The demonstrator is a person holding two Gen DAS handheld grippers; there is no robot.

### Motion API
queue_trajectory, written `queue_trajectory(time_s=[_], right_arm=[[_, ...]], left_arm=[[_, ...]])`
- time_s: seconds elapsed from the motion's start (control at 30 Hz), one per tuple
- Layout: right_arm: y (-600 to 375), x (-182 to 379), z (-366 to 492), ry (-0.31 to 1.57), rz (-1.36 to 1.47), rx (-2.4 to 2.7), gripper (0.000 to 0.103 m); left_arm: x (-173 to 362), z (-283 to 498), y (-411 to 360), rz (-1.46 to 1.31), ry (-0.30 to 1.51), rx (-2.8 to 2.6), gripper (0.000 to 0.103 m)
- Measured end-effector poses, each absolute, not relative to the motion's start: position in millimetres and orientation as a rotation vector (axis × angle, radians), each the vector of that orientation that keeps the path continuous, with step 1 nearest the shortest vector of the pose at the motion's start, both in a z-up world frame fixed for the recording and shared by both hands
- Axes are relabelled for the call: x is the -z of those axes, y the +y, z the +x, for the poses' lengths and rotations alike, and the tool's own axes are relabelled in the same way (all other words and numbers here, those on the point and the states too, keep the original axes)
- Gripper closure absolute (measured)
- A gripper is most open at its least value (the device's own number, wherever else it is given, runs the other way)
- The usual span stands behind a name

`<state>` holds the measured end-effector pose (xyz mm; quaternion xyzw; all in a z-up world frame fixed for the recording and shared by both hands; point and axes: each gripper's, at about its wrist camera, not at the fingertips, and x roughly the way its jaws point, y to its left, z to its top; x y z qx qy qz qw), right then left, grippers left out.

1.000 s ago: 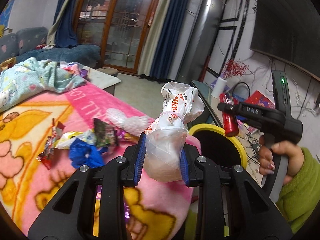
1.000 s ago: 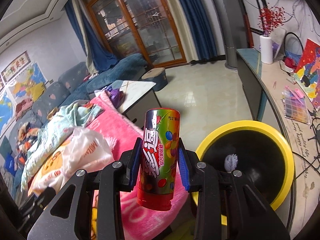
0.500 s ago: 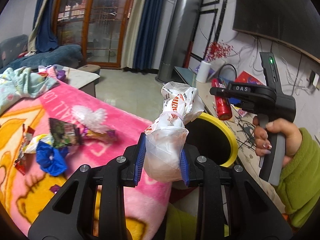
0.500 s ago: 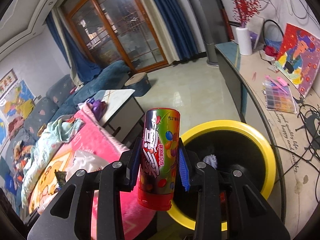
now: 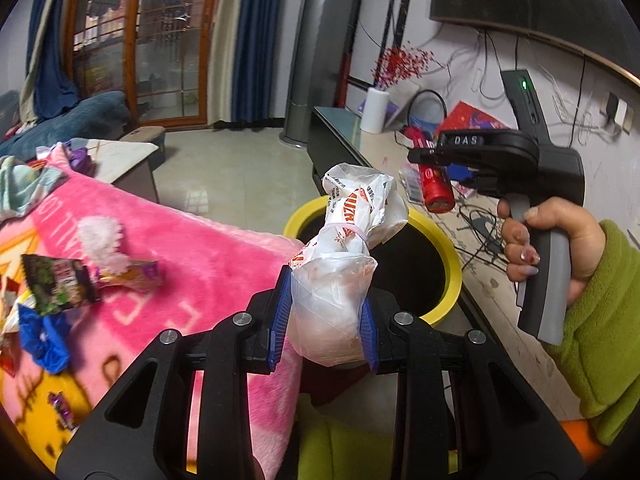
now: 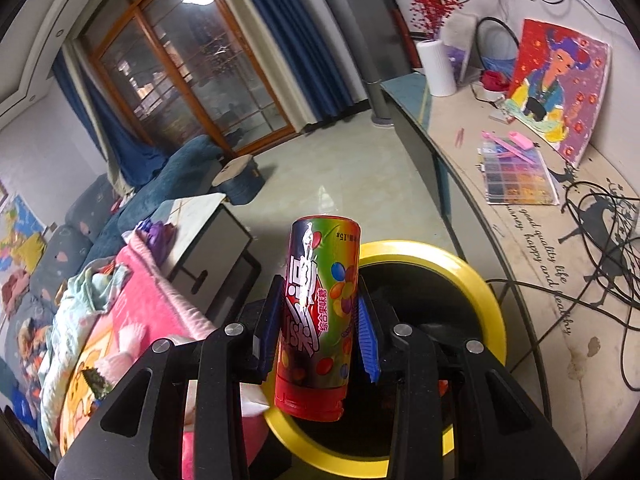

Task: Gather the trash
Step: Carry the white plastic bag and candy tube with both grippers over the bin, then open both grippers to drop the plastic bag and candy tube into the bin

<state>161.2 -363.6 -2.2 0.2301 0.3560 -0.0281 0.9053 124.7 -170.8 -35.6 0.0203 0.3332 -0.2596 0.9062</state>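
My left gripper (image 5: 323, 314) is shut on a knotted white plastic bag (image 5: 344, 264) and holds it beside the near rim of a yellow-rimmed black bin (image 5: 452, 268). My right gripper (image 6: 318, 316) is shut on a red candy tube (image 6: 318, 312) printed with coloured sweets, upright above the bin (image 6: 492, 312). In the left wrist view the right gripper (image 5: 432, 160) hangs over the bin's far side with the tube (image 5: 436, 188) in it. Several wrappers (image 5: 60, 284) and a blue scrap (image 5: 42, 336) lie on the pink blanket (image 5: 208, 264).
A low TV counter (image 6: 532, 236) with cables, a painting (image 6: 560, 84) and a white vase (image 6: 438, 66) runs along the right. A small white side table (image 6: 200, 216) and a blue sofa (image 6: 176, 164) stand behind the blanket. Tiled floor (image 6: 360, 184) lies beyond the bin.
Both grippers have moved towards the bin, still holding the bag and the tube. The right gripper now stands over the bin's opening; the left is close to its rim.
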Motion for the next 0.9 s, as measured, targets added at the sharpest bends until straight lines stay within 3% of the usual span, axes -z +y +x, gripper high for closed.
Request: queue_trajectory(time_s=[0.7,0.77,0.83,0.9], right_arm=[[-401,51,178,0.811,0.512,0.147,0.07],[-403,53,180,0.818,0.527,0.136,0.067],[-405,55,179,0.82,0.535,0.139,0.058],[-405,55,178,0.817,0.536,0.141,0.055]], left_arm=[[81,153,-242,0.198,0.782,0.615,0.078],[85,158,-244,0.203,0.789,0.611,0.073],[85,163,-246,0.189,0.79,0.603,0.07],[83,165,-246,0.167,0.787,0.597,0.052]])
